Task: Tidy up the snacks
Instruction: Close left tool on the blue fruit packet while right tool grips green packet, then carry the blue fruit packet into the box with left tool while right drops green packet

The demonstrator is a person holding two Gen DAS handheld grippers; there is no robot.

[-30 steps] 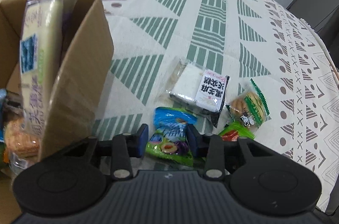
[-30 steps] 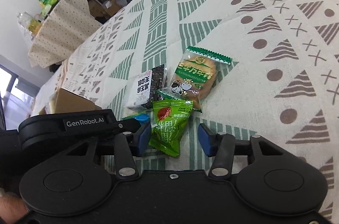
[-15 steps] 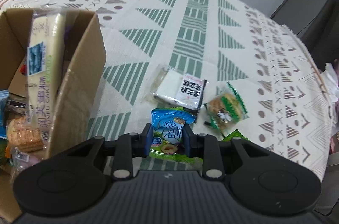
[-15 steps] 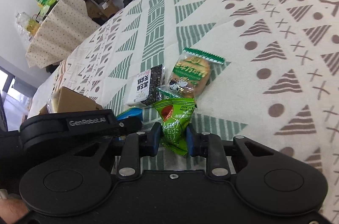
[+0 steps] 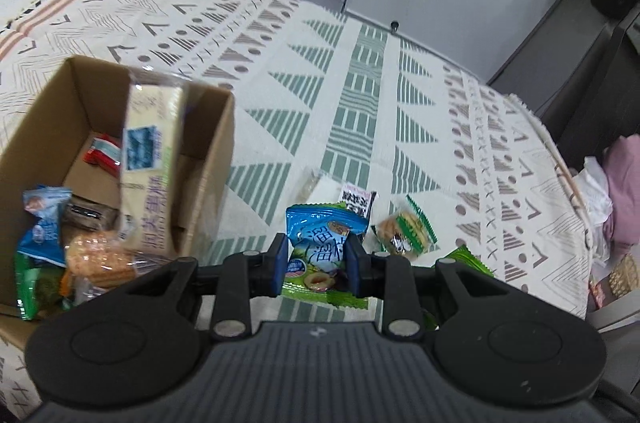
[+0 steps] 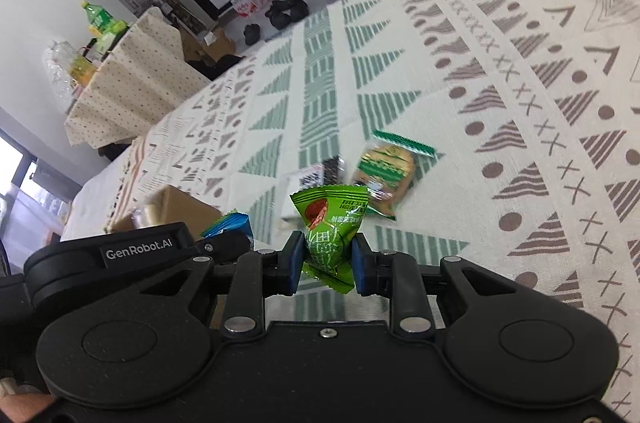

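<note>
Left claw (image 5: 316,265) clamped on blue snack packet (image 5: 320,243), just right of the cardboard box (image 5: 208,183) wall. Right claw (image 6: 326,261) clamped on green packet (image 6: 330,219), lifted off the counter (image 6: 520,143). Open cloth beyond; biscuit pack (image 6: 386,171) lies ahead.

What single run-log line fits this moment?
left gripper: shut on blue packet | right gripper: shut on green packet | cardboard box: open
</note>
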